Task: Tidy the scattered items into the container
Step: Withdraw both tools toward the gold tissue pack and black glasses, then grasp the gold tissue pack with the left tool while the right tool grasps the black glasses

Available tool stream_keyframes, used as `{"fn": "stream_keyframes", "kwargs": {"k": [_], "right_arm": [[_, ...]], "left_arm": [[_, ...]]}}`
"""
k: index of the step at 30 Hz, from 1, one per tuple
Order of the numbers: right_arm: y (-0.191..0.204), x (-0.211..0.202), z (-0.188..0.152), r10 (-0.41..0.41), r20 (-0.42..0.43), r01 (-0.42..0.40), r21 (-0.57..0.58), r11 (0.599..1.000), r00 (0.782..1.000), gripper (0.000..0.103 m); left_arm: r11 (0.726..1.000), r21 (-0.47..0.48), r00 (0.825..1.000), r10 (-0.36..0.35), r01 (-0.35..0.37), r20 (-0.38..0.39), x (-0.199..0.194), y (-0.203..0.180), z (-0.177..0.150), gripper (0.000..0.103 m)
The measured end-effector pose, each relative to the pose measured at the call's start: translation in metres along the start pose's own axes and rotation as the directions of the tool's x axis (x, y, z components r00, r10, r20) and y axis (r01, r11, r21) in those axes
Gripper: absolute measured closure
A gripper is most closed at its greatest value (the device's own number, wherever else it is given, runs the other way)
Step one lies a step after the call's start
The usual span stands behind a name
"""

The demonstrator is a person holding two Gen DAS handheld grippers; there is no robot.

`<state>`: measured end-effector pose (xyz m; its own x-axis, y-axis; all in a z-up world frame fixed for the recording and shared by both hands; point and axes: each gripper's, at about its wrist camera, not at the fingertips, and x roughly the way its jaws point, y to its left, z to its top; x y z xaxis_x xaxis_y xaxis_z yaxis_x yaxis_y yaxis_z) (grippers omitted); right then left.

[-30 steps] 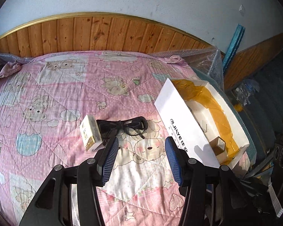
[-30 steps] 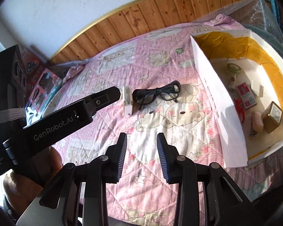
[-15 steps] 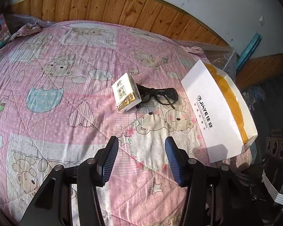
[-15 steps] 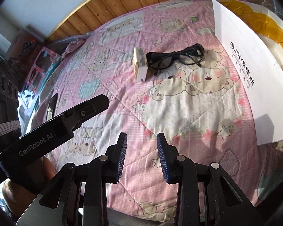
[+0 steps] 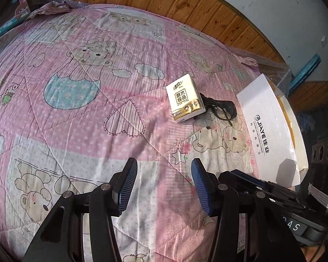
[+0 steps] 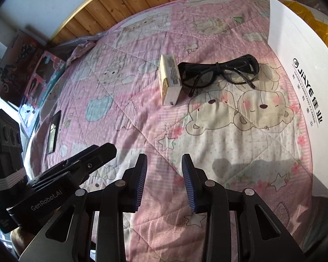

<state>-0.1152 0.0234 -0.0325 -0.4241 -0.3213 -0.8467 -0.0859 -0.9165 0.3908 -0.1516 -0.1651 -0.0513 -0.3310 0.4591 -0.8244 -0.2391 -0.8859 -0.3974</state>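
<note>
Inside of the white box (image 6: 299, 83) hidden behind its tall near wall; only a strip of yellow lining visible at the top, right edge cut off by the frame. Small print on the tissue pack (image 5: 184, 98) too blurred to read. Far lens of the black glasses (image 6: 218, 72) partly masked by the pack in the left view. Pack and glasses lying touching side by side on the pink bear-print bed cover (image 5: 76, 113), near the box but outside it. Left gripper (image 5: 163, 185) low over the cover, fingers wide apart, holding nothing. Right gripper (image 6: 164, 182) just beside it, also low and aimed toward the glasses, fingers parted and empty. Dark flat object (image 6: 53, 131) at the bed's left edge, unclear.
</note>
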Motion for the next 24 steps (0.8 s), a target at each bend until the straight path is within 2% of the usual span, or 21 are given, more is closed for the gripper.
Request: {"fn": "stream_keyframes", "kwargs": {"k": [6, 11, 14, 15, 16, 18, 19, 20, 22, 24], "right_arm": [[-0.003, 0.01, 0.032, 0.005, 0.035, -0.005, 0.001, 1.0, 0.999, 0.067], [-0.01, 0.02, 0.066, -0.015, 0.1, 0.014, 0.012, 1.0, 0.995, 0.067], [-0.014, 0.043, 0.082, -0.025, 0.075, 0.024, 0.016, 1.0, 0.997, 0.067], [-0.015, 0.052, 0.085, -0.006, 0.045, 0.005, 0.018, 1.0, 0.999, 0.067], [-0.013, 0.059, 0.086, 0.059, 0.016, -0.06, 0.012, 0.998, 0.998, 0.067], [-0.006, 0.057, 0.088, 0.245, -0.015, -0.245, -0.019, 0.969, 0.969, 0.068], [-0.005, 0.051, 0.09, 0.258, -0.004, -0.257, -0.045, 0.965, 0.966, 0.069], [-0.005, 0.043, 0.093, 0.222, 0.017, -0.22, -0.078, 0.972, 0.975, 0.068], [-0.007, 0.033, 0.102, 0.075, 0.047, -0.067, -0.149, 0.986, 0.996, 0.066], [-0.015, 0.034, 0.113, -0.068, 0.041, 0.075, -0.217, 0.973, 0.997, 0.062]], "left_arm": [[1.0, -0.029, 1.0, 0.003, -0.003, -0.005, 0.009, 0.011, 0.011, 0.05], [0.998, -0.055, 1.0, 0.008, -0.008, -0.002, 0.016, 0.019, 0.022, 0.05], [0.998, -0.065, 1.0, 0.011, -0.011, 0.004, 0.019, 0.022, 0.03, 0.05], [0.998, -0.068, 1.0, 0.013, -0.013, 0.007, 0.02, 0.023, 0.032, 0.05], [0.997, -0.071, 1.0, 0.014, -0.014, 0.01, 0.021, 0.024, 0.035, 0.05], [0.997, -0.076, 1.0, 0.018, -0.017, 0.016, 0.022, 0.027, 0.039, 0.05], [0.997, -0.079, 1.0, 0.021, -0.019, 0.02, 0.022, 0.029, 0.041, 0.05], [0.996, -0.081, 0.999, 0.023, -0.021, 0.023, 0.023, 0.031, 0.043, 0.05], [0.996, -0.082, 0.999, 0.027, -0.024, 0.026, 0.026, 0.034, 0.047, 0.05], [0.997, -0.072, 0.999, 0.021, -0.02, 0.024, 0.033, 0.034, 0.052, 0.05]]}}
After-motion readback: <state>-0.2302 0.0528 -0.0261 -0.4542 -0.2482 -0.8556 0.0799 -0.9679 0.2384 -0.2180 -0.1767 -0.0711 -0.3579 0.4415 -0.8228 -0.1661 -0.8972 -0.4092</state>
